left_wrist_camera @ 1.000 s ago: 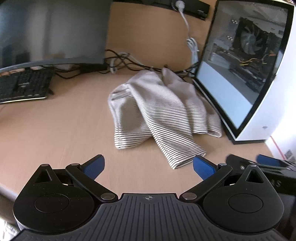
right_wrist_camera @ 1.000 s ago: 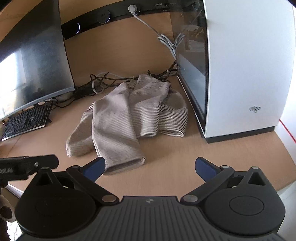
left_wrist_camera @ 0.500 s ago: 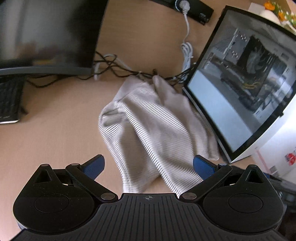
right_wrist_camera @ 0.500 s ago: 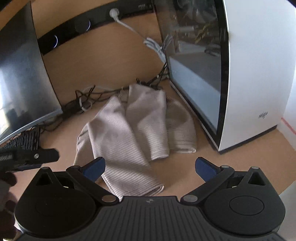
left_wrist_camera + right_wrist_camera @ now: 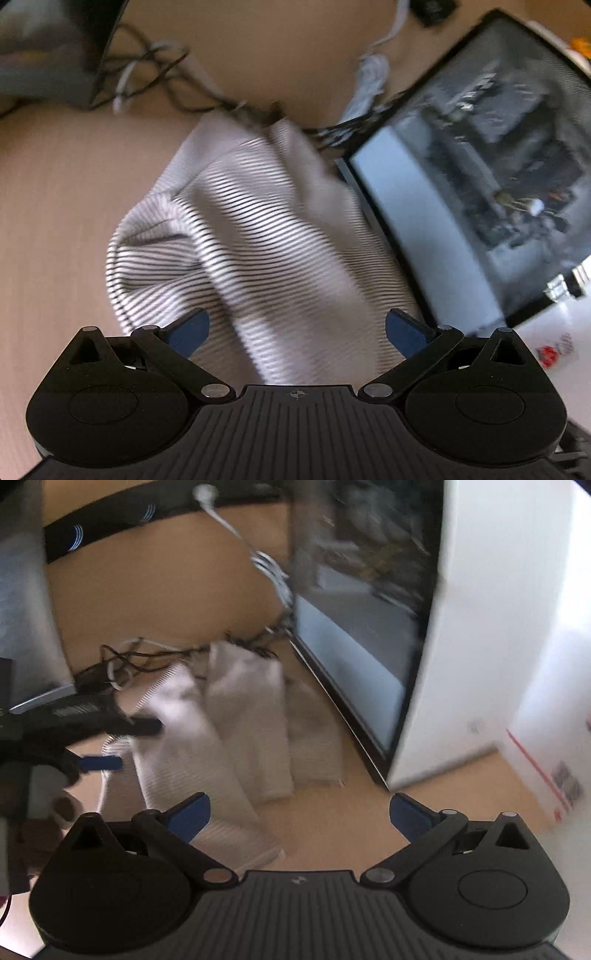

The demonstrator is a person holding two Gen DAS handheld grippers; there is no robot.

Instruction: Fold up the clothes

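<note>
1. Blue-padded fingers of the left gripper (image 5: 297,328) spread wide, nothing between them, hanging right over the near end of the garment (image 5: 266,240).
2. Blue pads of the right gripper (image 5: 300,808) likewise held wide apart and empty, above bare desk (image 5: 332,823) just off the garment's near hem.
3. Striped cloth lying in a loose crumpled heap on the wooden desk, layers overlapping at odd angles, far end touching the cables (image 5: 147,70) and right edge just beside the PC case (image 5: 461,664).
4. No neat fold visible; no grasp made yet. Judged as the very start: reaching in for a first hold.
5. Left to do, by that judgement: pinch an edge, spread flat, then fold.
6. Beyond, blurred: monitor (image 5: 44,48) at far left.
</note>
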